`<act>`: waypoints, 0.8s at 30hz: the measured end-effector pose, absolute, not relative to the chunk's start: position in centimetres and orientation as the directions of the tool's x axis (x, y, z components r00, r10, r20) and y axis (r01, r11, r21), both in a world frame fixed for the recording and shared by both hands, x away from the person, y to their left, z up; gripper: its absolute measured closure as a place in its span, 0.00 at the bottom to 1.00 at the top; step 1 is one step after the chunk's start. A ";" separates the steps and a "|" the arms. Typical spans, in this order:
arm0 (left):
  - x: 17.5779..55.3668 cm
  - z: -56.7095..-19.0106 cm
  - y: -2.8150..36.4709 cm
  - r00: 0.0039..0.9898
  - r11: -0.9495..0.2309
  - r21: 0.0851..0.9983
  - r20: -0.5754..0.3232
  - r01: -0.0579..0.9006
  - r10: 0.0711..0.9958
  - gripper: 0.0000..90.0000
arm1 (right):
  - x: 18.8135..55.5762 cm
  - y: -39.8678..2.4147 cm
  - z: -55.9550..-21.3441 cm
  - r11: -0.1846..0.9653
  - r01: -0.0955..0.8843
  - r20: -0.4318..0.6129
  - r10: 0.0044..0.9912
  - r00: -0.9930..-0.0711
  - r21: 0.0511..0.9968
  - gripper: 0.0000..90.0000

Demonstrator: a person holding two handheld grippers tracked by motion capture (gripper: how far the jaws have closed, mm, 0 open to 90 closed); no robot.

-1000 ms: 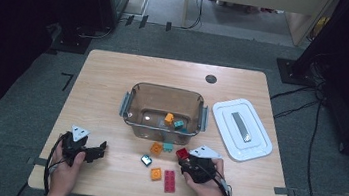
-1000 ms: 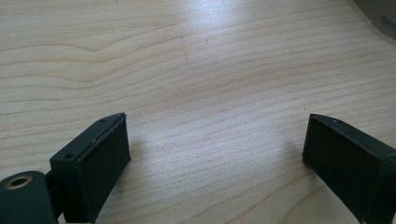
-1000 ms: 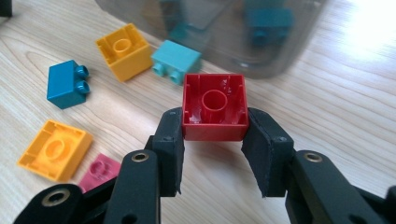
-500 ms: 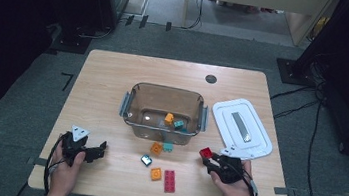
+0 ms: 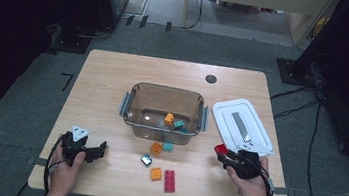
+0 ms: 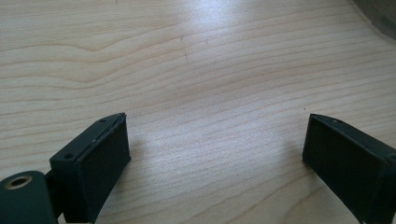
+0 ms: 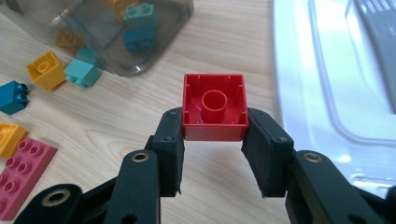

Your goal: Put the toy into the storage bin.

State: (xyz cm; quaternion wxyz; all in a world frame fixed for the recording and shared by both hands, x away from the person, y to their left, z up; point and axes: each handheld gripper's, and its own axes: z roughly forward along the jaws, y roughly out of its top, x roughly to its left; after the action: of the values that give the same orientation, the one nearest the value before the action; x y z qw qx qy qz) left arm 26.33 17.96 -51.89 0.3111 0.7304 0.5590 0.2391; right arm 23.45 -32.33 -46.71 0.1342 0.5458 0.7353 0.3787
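My right gripper point(image 7: 214, 140) is shut on a red square brick point(image 7: 215, 107) whose hollow underside faces the camera. From above, that red brick point(image 5: 221, 149) hangs over the table near the front corner of the white lid point(image 5: 244, 127), held by the right gripper point(image 5: 225, 154). A clear plastic bin point(image 5: 164, 113) in the table's middle holds an orange brick point(image 5: 169, 118) and a teal brick point(image 5: 178, 124). Low over bare wood at the front left, my left gripper point(image 5: 99, 150) stands open, its jaws wide apart with nothing between them point(image 6: 215, 149).
Loose bricks lie in front of the bin: an orange one point(image 5: 156, 148), a teal one point(image 5: 168, 147), a dark teal one point(image 5: 146, 160), another orange one point(image 5: 155, 174) and a flat pink plate point(image 5: 170, 181). A round dark hole point(image 5: 210, 79) sits at the table's back.
My right gripper has carried the red brick to the right, from beside the loose bricks to the lid's front corner, rising slightly. The left gripper has stayed put.
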 end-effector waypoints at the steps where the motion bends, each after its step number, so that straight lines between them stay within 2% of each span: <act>1: 26.3 -51.9 18.0 0.260 -0.181 0.722 0.001 0.668 0.966 0.08 | 23.5 -32.5 -46.5 0.114 0.700 0.218 0.905 -0.366 0.705 0.67; 11: 26.3 -51.9 18.0 0.260 -0.181 0.722 0.001 0.668 0.966 0.08 | 24.1 -33.4 -44.0 0.118 0.682 0.206 0.904 -0.375 0.722 0.67; 24: 26.3 -51.9 18.0 0.260 -0.181 0.722 0.002 0.667 0.966 0.08 | 25.0 -32.0 -40.3 0.156 0.649 0.192 0.882 -0.431 0.744 0.67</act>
State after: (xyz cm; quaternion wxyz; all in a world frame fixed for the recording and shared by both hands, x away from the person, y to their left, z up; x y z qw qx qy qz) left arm 26.33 17.95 -51.90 0.3112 0.7303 0.5590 0.2395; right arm 25.01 -31.98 -40.33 0.1456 0.5129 0.7462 0.3986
